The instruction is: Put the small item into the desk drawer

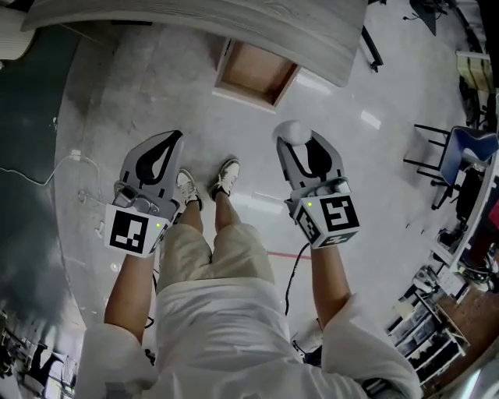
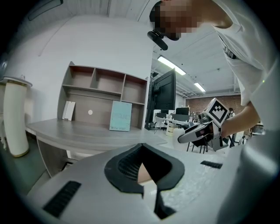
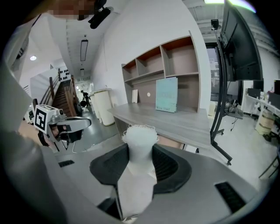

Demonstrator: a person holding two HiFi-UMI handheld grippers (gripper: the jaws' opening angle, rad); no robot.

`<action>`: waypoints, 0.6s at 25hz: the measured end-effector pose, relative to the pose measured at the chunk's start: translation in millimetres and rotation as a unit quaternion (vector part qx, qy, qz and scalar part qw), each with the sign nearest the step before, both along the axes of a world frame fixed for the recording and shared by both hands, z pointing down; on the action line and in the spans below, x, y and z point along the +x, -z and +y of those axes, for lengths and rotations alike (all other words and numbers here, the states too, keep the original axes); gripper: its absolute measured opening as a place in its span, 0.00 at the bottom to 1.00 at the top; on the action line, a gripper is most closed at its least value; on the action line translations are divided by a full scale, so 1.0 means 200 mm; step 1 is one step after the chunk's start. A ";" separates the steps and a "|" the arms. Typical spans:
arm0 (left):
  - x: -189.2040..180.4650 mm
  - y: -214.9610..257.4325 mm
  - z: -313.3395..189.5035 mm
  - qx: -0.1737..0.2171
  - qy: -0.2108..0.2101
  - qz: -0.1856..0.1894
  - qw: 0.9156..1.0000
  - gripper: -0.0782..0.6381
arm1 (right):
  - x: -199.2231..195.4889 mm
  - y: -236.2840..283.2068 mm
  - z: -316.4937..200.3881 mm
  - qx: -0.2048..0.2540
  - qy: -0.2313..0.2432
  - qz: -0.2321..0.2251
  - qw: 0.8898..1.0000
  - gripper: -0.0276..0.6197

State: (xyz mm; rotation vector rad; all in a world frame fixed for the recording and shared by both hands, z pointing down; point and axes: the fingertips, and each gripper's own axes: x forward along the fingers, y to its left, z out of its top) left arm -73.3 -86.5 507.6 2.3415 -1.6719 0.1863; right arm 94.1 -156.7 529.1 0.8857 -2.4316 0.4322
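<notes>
My right gripper [image 1: 298, 142] is shut on a small white item [image 1: 294, 130] with a frilly top, which sticks out past the jaw tips. In the right gripper view the white item [image 3: 140, 144] stands between the black pads [image 3: 168, 168] of that gripper [image 3: 139, 166]. My left gripper [image 1: 171, 139] is held level with it, jaws together and empty; the left gripper view shows its tips [image 2: 142, 175] meeting. The open wooden drawer [image 1: 256, 72] hangs under the grey desk [image 1: 234, 23], ahead of and between both grippers. Both grippers hover over the floor at about waist height.
The person's feet [image 1: 207, 185] stand on a glossy floor. A cable [image 1: 47, 175] runs at the left. Chairs [image 1: 456, 160] and clutter are at the right. On the desk [image 2: 87, 135] sits a shelf unit [image 2: 105, 94] with a teal book [image 2: 120, 116]. A white cylinder [image 2: 15, 116] stands at its left end.
</notes>
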 end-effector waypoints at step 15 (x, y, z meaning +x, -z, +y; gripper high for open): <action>-0.03 -0.11 -0.05 -0.019 -0.010 -0.002 1.000 0.12 | -0.12 -0.31 -0.17 0.005 0.030 0.052 0.998 0.30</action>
